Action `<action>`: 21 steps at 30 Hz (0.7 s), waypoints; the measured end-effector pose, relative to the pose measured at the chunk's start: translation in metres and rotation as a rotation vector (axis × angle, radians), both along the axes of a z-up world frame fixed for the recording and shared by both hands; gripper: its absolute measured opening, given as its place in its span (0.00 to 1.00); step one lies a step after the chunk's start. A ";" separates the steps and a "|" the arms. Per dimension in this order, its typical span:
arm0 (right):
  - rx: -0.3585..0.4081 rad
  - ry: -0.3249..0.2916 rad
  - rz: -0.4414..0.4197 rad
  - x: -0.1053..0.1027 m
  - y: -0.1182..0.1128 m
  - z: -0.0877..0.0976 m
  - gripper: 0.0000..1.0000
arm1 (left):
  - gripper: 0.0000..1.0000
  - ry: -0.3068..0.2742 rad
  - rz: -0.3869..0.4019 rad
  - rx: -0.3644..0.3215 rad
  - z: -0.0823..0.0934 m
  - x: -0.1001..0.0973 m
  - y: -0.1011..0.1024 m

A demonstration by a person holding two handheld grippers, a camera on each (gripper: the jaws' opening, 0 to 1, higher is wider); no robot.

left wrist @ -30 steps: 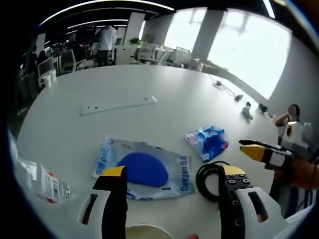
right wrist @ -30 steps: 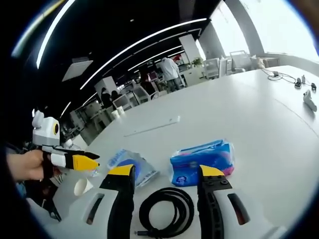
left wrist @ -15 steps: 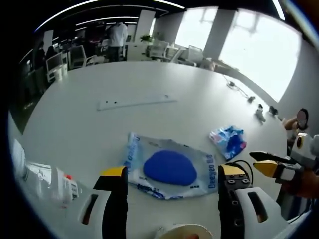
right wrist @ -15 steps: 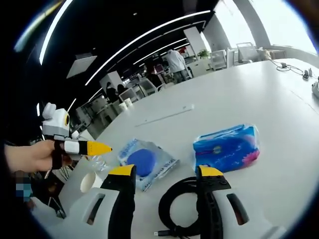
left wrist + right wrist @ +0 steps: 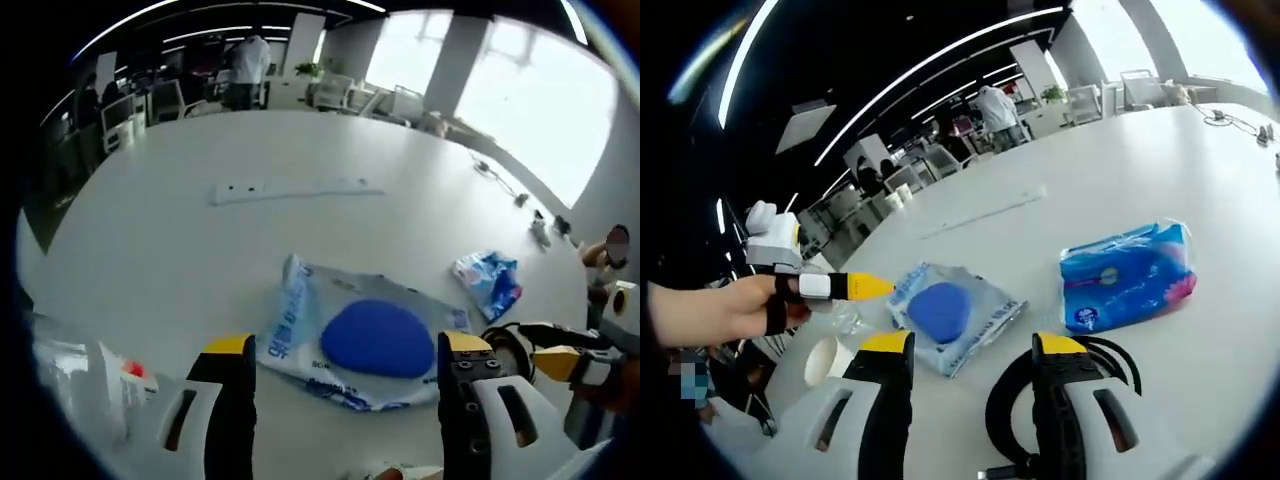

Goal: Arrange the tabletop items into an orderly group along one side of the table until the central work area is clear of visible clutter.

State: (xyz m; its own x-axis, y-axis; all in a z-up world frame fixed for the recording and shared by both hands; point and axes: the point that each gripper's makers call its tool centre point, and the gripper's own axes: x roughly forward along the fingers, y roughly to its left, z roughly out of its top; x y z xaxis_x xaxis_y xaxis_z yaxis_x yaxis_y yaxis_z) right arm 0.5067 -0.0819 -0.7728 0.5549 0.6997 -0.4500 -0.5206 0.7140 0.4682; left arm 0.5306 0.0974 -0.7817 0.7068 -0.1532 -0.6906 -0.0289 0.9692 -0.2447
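1. A large white counter (image 5: pixel 180 250) is seen carrying every item, with an office of chairs and desks behind it.
2. A long white strip (image 5: pixel 296 189) is laid flat far back on the counter, well apart from the rest.
3. A clear packet holding a blue pad (image 5: pixel 372 338) is spread flat in the middle, just ahead of the left tongs (image 5: pixel 343 352); in the right gripper view it lies beside the left tongs' yellow tip.
4. A blue tissue pack (image 5: pixel 1127 277) is placed to the right of the packet, apart from it.
5. A black coiled cable (image 5: pixel 1011 410) is found near the counter's edge, with the right tongs (image 5: pixel 968 347) set over it, jaws apart and empty.
6. The left tongs are held with jaws apart, nothing between them.
7. A paper cup (image 5: pixel 825 360) is stood by the edge.
8. A clear plastic bottle (image 5: pixel 85 385) is blurred at the left edge.
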 end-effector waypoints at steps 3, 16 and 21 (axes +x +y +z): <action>0.002 0.015 0.001 0.000 0.002 -0.005 0.44 | 0.71 0.013 0.004 0.002 -0.007 0.003 0.003; 0.021 0.061 0.014 0.001 0.012 -0.016 0.41 | 0.71 0.045 0.013 -0.011 -0.026 0.014 0.008; 0.028 0.075 0.022 0.000 0.016 -0.019 0.39 | 0.71 0.051 0.019 -0.016 -0.034 0.018 0.012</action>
State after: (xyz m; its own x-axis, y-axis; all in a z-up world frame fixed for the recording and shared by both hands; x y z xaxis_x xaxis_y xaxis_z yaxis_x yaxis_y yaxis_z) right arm 0.5072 -0.0662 -0.7921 0.5048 0.7244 -0.4695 -0.4988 0.6887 0.5262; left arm 0.5482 0.1089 -0.8152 0.6733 -0.1517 -0.7237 -0.0599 0.9643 -0.2579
